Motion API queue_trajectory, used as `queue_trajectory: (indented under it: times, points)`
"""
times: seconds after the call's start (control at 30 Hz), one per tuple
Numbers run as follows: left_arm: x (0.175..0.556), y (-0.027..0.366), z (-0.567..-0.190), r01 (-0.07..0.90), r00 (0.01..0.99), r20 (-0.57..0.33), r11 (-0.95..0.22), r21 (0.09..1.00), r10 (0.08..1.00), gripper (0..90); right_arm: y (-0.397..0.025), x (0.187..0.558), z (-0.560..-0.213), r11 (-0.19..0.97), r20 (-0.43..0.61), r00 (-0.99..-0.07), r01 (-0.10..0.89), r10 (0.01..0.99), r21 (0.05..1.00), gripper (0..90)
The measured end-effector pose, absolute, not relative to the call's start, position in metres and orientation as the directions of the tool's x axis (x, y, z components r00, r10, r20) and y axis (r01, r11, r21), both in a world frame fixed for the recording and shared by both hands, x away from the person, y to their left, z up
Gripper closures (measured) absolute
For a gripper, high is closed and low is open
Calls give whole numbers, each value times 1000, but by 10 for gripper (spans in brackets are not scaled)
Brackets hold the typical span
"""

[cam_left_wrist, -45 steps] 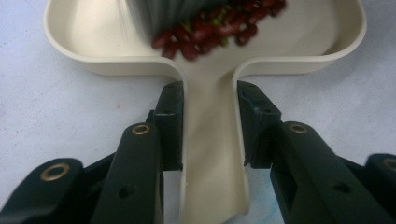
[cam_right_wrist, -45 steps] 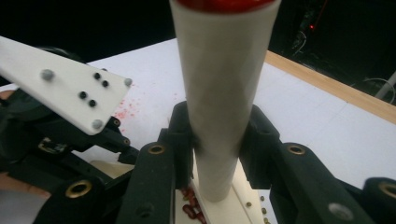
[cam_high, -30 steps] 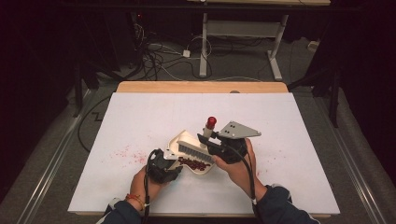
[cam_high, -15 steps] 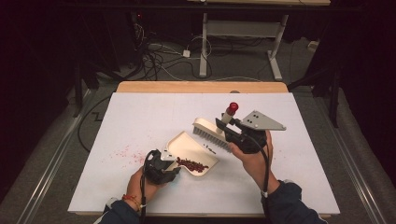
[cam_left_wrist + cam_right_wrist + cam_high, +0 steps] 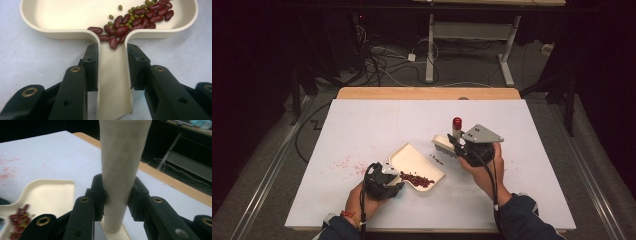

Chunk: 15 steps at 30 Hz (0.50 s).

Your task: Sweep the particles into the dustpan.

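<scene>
A cream dustpan (image 5: 412,159) lies on the white table, with dark red beans (image 5: 417,180) and small green ones (image 5: 130,11) piled near its handle (image 5: 112,82). My left gripper (image 5: 384,182) is shut on that handle; both jaws press its sides in the left gripper view. To the right of the pan, my right gripper (image 5: 467,147) is shut on the cream handle (image 5: 122,157) of a brush (image 5: 443,145). The handle stands nearly upright with a red tip (image 5: 457,121), and the bristles sit low over the table.
A few loose beans (image 5: 437,159) lie on the table between pan and brush. Faint red stains (image 5: 344,164) mark the sheet left of the pan. A wooden edge (image 5: 427,93) runs along the far side, with cables and desk legs on the floor beyond.
My right gripper has carried the brush from over the dustpan to the right, clear of the pan, and settled it slightly lower. The left gripper and dustpan have hardly moved.
</scene>
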<state>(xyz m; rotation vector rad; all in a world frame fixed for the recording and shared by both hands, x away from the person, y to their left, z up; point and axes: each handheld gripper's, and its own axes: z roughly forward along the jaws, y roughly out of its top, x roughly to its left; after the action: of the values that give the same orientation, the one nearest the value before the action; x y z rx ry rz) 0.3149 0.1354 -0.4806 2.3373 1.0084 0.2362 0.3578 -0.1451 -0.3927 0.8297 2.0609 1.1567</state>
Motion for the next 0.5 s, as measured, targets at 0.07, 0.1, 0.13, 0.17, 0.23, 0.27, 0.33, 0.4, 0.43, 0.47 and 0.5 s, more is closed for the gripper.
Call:
queue_trajectory:
  times: [0.07,0.1,0.13,0.17,0.23,0.27,0.33,0.4,0.43,0.47,0.5]
  points:
    - [315,134,-481,609,699,-59,-551,571,712,636,-142,356,-394,419,-205,-620,219,757,881,700]
    - [315,133,-481,609,699,-58,-551,571,713,636,-137,354,-395,425,-206,-628,221,751,878,699]
    - [315,133,-481,608,699,-56,-551,571,713,636,-130,348,-396,444,-222,-639,209,737,871,699]
    - [315,133,-481,608,699,-55,-552,571,713,636,-128,345,-395,438,-209,-652,210,729,874,700]
    - [315,133,-481,608,699,-56,-551,572,713,636,-126,343,-394,431,-193,-665,214,721,876,700]
    - [315,133,-481,608,698,-56,-551,572,713,636,-125,340,-392,424,-180,-676,213,715,880,701]
    - [315,133,-481,609,697,-58,-548,573,714,636,-123,336,-389,401,-141,-705,217,695,890,702]
    - [315,134,-481,606,701,-56,-553,572,710,636,-123,333,-382,385,-131,-714,206,688,900,702]
    - [314,135,-481,605,702,-56,-554,572,710,636,-124,331,-380,385,-143,-710,193,690,903,701]
    - [314,135,-481,605,702,-56,-554,572,710,636,-124,331,-380,385,-143,-710,193,690,903,701]
    - [314,135,-481,605,703,-56,-554,572,709,636,-125,330,-378,387,-156,-702,182,695,904,702]
